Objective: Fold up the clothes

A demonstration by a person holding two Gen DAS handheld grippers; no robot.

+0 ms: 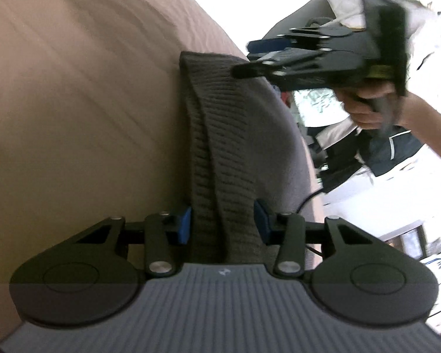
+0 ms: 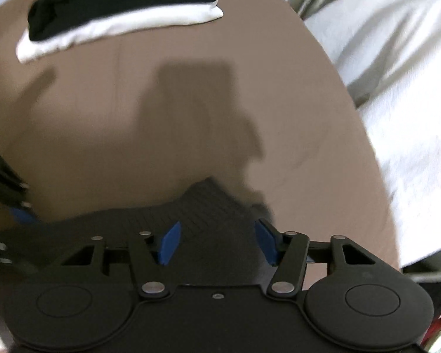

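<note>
A dark grey ribbed knit garment point(image 1: 217, 135) lies folded in a long strip along the edge of a tan bed sheet point(image 1: 79, 103). My left gripper point(image 1: 222, 225) is open, its blue pads on either side of the strip's near end. My right gripper point(image 2: 217, 241) is open just above the other end of the same garment point(image 2: 208, 206). In the left wrist view the right gripper point(image 1: 241, 72) reaches in from the right over the strip's far end. The left gripper's blue pad point(image 2: 22, 216) shows at the left edge of the right wrist view.
A folded stack of black and white clothes point(image 2: 123, 11) lies at the far side of the tan sheet point(image 2: 132, 111). White bedding point(image 2: 397, 73) lies to the right of it. A cluttered area with clothes point(image 1: 382, 153) is past the bed edge.
</note>
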